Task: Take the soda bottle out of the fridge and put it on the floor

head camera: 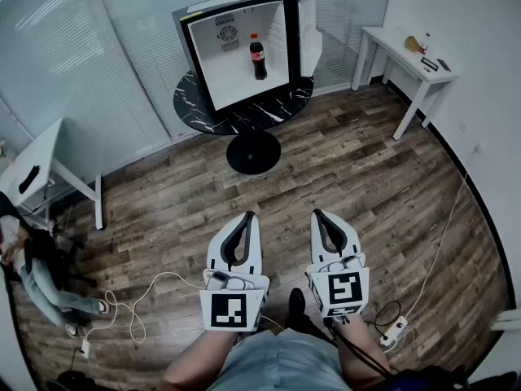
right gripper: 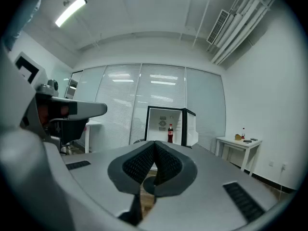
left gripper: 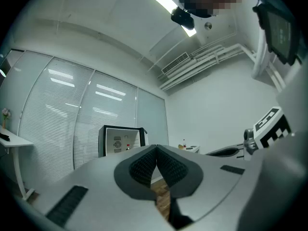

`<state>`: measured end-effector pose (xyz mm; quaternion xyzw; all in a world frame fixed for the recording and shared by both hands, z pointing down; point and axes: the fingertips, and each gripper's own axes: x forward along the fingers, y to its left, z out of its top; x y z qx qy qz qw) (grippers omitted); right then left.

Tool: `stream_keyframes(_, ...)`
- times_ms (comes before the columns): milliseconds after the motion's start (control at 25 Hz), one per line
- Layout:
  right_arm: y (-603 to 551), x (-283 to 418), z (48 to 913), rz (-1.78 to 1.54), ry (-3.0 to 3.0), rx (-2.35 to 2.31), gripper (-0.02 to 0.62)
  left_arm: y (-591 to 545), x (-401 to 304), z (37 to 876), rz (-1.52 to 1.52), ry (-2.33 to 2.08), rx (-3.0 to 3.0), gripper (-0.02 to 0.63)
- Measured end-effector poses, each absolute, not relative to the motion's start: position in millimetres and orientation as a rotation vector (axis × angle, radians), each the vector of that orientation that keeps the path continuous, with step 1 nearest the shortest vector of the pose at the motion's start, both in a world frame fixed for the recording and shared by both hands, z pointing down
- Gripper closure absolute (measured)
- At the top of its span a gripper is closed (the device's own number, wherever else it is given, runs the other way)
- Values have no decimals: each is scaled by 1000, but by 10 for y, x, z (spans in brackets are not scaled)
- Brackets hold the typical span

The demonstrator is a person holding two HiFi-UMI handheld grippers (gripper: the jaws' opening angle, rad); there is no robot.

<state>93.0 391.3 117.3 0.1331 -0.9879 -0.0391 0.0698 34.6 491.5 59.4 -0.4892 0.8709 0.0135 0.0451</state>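
Both tools are held low and level in front of the person. The left gripper (head camera: 247,217) has its jaws pressed together with nothing between them, and the right gripper (head camera: 320,215) is closed and empty in the same way. Each carries a marker cube (head camera: 230,309) at the back, printed with a black-and-white square pattern rather than any letters. Beneath them is a wooden plank floor (head camera: 366,177), with a white cable (head camera: 138,300) looping across it on the left and a power strip (head camera: 394,330) on the right. Well ahead of both tools, a small fridge (head camera: 195,63) sits on a round black marbled table (head camera: 244,114). Its door (head camera: 306,23) is swung open to the right. The soda bottle (head camera: 258,57) stands upright inside the white interior, dark with a red cap and a red label, but the writing on the label is too small to read. Against the right wall is a white table (head camera: 404,58) holding a small red-capped bottle (head camera: 424,43) and something yellow (head camera: 412,42). A white desk (head camera: 41,165) stands at the left, and beside it a person (head camera: 41,279) sits at the edge of the room.
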Motion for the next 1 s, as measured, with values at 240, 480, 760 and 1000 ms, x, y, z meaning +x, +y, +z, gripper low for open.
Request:
stream_keyframes(240, 3538, 877, 1230, -117, -2973, 393, 584, 4529, 293, 654, 32, 2661, -1483, 589)
stream_keyframes(480, 3145, 864, 1166, -86, -3015, 362, 583, 4190, 334, 664, -12, 2687, -1443, 589)
stream_keyframes(760, 2757, 701, 981, -104, -3048, 332, 581, 3942, 258, 485, -44, 2693, -1336, 589)
stream_keyframes(1000, 2628, 547, 926, -108, -3067, 287, 581, 3819, 132, 409, -23, 2700, -1289, 589)
